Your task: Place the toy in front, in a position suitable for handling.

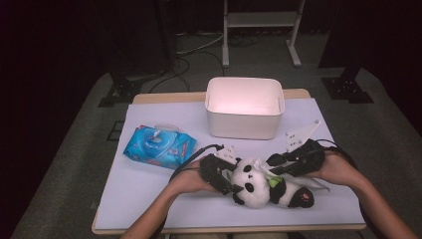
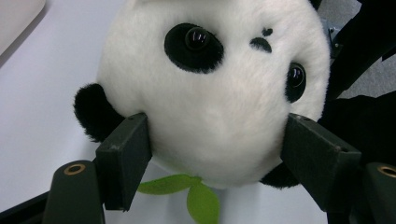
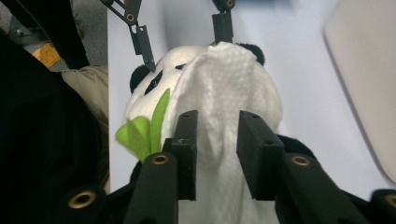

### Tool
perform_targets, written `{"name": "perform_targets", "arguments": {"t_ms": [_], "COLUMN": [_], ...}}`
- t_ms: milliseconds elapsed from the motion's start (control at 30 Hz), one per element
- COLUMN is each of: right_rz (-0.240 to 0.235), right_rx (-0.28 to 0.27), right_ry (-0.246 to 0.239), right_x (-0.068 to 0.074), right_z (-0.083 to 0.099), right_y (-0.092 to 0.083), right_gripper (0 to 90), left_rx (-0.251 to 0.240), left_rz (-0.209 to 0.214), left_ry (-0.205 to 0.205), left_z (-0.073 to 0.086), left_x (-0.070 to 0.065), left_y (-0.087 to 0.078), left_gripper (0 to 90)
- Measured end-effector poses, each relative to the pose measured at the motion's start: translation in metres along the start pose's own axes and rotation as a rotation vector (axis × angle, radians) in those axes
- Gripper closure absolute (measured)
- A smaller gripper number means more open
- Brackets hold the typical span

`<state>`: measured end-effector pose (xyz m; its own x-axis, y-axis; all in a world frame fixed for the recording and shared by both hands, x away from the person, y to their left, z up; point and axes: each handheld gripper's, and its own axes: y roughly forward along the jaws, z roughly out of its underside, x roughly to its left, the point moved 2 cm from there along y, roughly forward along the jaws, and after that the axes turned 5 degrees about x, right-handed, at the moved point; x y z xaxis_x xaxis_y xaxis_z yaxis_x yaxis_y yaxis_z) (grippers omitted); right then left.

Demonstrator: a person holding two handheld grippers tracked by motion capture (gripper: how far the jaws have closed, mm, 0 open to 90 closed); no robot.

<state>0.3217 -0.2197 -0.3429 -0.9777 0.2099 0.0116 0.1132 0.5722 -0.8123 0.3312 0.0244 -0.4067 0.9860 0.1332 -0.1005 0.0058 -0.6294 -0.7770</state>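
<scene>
A black-and-white panda plush [image 1: 259, 191] lies on its side near the front of the table, a green leaf [image 1: 272, 182] at its neck. My left gripper [image 1: 231, 181] is shut on the panda's head [image 2: 215, 93], one pad pressing into each side of the white fur. A white wipe [image 3: 219, 93] is draped over the head. My right gripper [image 3: 217, 154] comes in from the right, above the panda's body. Its jaws stand apart, and the wipe hangs loosely in the gap between them. The left gripper's fingertips [image 3: 144, 51] show beyond the head in the right gripper view.
A white open bin [image 1: 244, 124] stands at the back middle of the table [image 1: 149, 199]. A blue pack of wet wipes [image 1: 159, 146] lies to the left of the panda. Both forearms come in from the front edge. A white metal frame [image 1: 261, 20] stands on the floor behind the table.
</scene>
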Motion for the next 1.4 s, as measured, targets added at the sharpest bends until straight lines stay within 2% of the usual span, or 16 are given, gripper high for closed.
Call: {"name": "perform_targets", "arguments": {"t_ms": [33, 267, 400, 467, 600, 667, 733, 800, 933, 1067, 1200, 1267, 1400], "right_rz": [0.007, 0.035, 0.03, 0.027, 0.03, 0.049, 0.042, 0.046, 0.053, 0.054, 0.03, -0.001, -0.037], "right_rx": [-0.006, -0.037, -0.052, -0.042, 0.026, 0.056, 0.065, 0.072, 0.057, 0.061, 0.073, 0.077, 0.107], "right_ry": [-0.008, 0.015, 0.034, 0.038, 0.041, 0.044, 0.055, 0.045, 0.025, -0.035, -0.088, -0.105, -0.131], "right_x": [0.0, 0.004, 0.007, 0.008, 0.011, 0.011, 0.009, 0.007, 0.004, 0.003, 0.004, 0.005, 0.008], "right_z": [0.001, 0.014, 0.028, 0.035, 0.05, 0.056, 0.06, 0.061, 0.044, 0.016, -0.014, -0.027, -0.041], "right_y": [-0.003, -0.029, -0.041, -0.042, -0.034, -0.028, -0.023, -0.021, -0.026, -0.025, -0.013, -0.003, 0.02], "right_gripper": [67.1, 62.2, 60.2, 59.6, 60.3, 68.9, 85.7, 88.0, 88.1, 88.1, 88.0, 88.0, 84.2], "left_rx": [0.0, 0.01, 0.014, 0.016, 0.027, 0.03, 0.031, 0.028, 0.024, 0.022, 0.018, 0.018, 0.021], "left_rz": [0.001, 0.001, 0.003, 0.003, 0.002, 0.002, 0.002, 0.003, 0.006, 0.005, 0.005, 0.006, 0.001], "left_ry": [0.0, 0.001, 0.001, -0.001, 0.003, 0.004, 0.003, 0.0, -0.003, -0.004, -0.003, -0.004, -0.002], "left_z": [0.0, -0.001, -0.001, -0.002, -0.003, -0.003, -0.003, -0.003, -0.003, -0.003, -0.002, -0.002, -0.001], "left_x": [0.0, 0.001, 0.001, 0.001, 0.001, 0.001, 0.001, 0.001, 0.001, 0.001, 0.001, 0.001, 0.001], "left_y": [0.0, 0.0, 0.001, 0.001, 0.001, 0.001, 0.001, 0.002, 0.002, 0.003, 0.003, 0.003, 0.004], "left_gripper": [25.3, 25.1, 25.0, 25.0, 24.5, 24.5, 24.4, 24.2, 24.1, 23.4, 23.4, 23.4, 23.2]}}
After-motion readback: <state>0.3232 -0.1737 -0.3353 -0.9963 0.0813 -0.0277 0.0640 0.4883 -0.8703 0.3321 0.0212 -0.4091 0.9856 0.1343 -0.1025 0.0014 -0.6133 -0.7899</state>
